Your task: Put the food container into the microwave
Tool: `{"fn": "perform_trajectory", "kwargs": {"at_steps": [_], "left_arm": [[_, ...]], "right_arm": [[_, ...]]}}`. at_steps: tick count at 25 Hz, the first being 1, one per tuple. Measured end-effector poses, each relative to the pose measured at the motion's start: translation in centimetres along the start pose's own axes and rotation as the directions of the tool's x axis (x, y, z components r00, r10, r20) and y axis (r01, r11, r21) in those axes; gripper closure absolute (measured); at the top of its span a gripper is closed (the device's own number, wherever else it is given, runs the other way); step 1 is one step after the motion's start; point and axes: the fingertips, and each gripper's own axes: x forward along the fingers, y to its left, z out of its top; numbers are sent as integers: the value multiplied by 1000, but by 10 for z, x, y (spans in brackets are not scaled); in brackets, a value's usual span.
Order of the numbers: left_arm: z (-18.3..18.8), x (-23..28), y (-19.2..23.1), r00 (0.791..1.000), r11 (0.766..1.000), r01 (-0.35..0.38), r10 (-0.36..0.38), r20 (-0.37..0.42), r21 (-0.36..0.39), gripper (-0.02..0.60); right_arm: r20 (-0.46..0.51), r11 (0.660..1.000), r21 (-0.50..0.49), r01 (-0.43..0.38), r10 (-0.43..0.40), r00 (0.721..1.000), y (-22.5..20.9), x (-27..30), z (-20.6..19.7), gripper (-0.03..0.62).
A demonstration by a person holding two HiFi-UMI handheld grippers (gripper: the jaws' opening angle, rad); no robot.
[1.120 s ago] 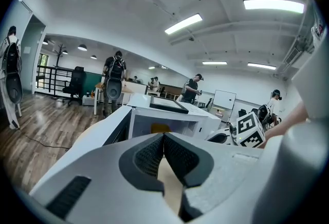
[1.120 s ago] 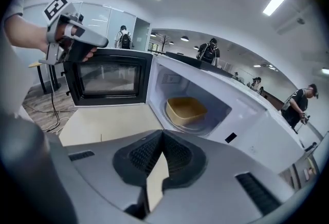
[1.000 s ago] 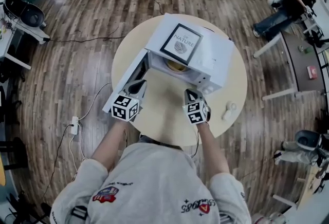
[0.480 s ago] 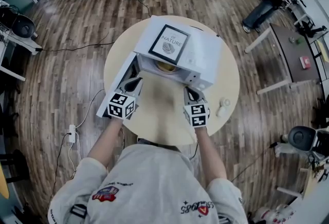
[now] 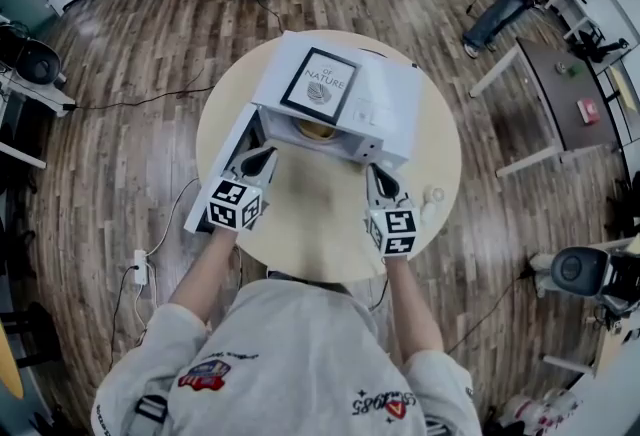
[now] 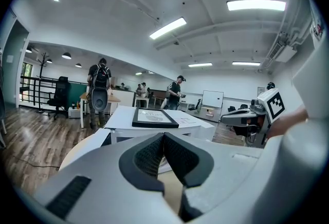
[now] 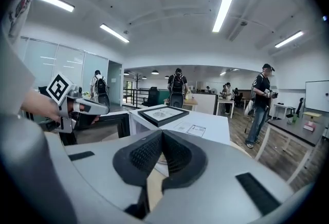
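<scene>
1. The food container [image 5: 318, 130] sits inside the microwave [image 5: 390, 114]. Only its pale, rounded near edge shows under the front of the oven's roof.
2. The microwave stands on the round bench [image 5: 320, 229] with its door [image 5: 226, 156] swung open to the left.
3. A framed print [image 5: 319, 85] and a paper sheet [image 5: 372, 110] lie flat on the microwave's top.
4. The left gripper [image 5: 268, 153] hovers just in front of the opening, beside the open door. Its jaws are pressed together with nothing between them.
5. The right gripper [image 5: 379, 171] is near the microwave's front right corner. Its jaws also meet at the tips and hold nothing.
6. A small white object [image 5: 433, 195] rests on the bench to the right of the right gripper.
</scene>
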Motion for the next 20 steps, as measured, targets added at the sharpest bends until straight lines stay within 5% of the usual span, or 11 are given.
{"fn": "perform_trajectory", "kwargs": {"at_steps": [20], "left_arm": [[6,0,-3,1000,1000,3,-3,17,5,577]], "right_arm": [[70,997,77,29,-34,997,-2,-10,21,589]]}}
